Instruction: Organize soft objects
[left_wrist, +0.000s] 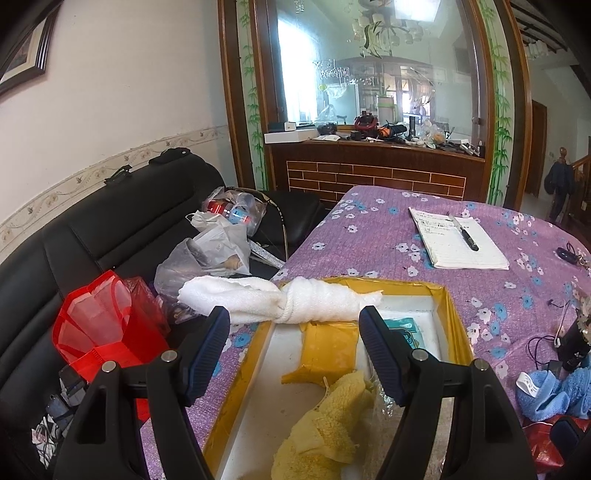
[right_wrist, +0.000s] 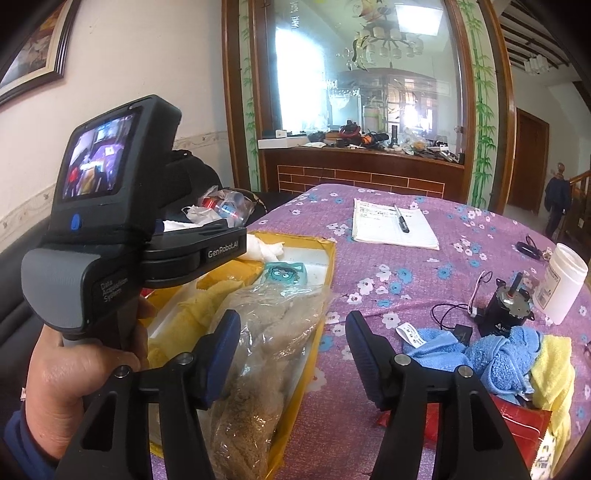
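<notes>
A yellow-rimmed white box (left_wrist: 450, 314) sits on the purple flowered tablecloth (left_wrist: 369, 236). Across its far rim lies a knotted white towel (left_wrist: 288, 302), just beyond my left gripper (left_wrist: 293, 317), which is open; I cannot tell whether they touch. A yellow towel (left_wrist: 325, 424) lies in the box below it. My right gripper (right_wrist: 291, 317) is open over the box's right rim (right_wrist: 325, 273). A clear bag of brown fluff (right_wrist: 266, 350) lies in the box against its left finger. To its right, a blue towel (right_wrist: 491, 354) and a yellow cloth (right_wrist: 554, 369) sit on the table.
A notebook with a pen (right_wrist: 391, 225) lies further back. A black motor (right_wrist: 506, 306), a white jar (right_wrist: 561, 284) and a red packet (right_wrist: 517, 417) crowd the right side. A hand (right_wrist: 74, 369) grips the left tool. Left of the table, a black sofa (left_wrist: 92, 240) holds plastic bags.
</notes>
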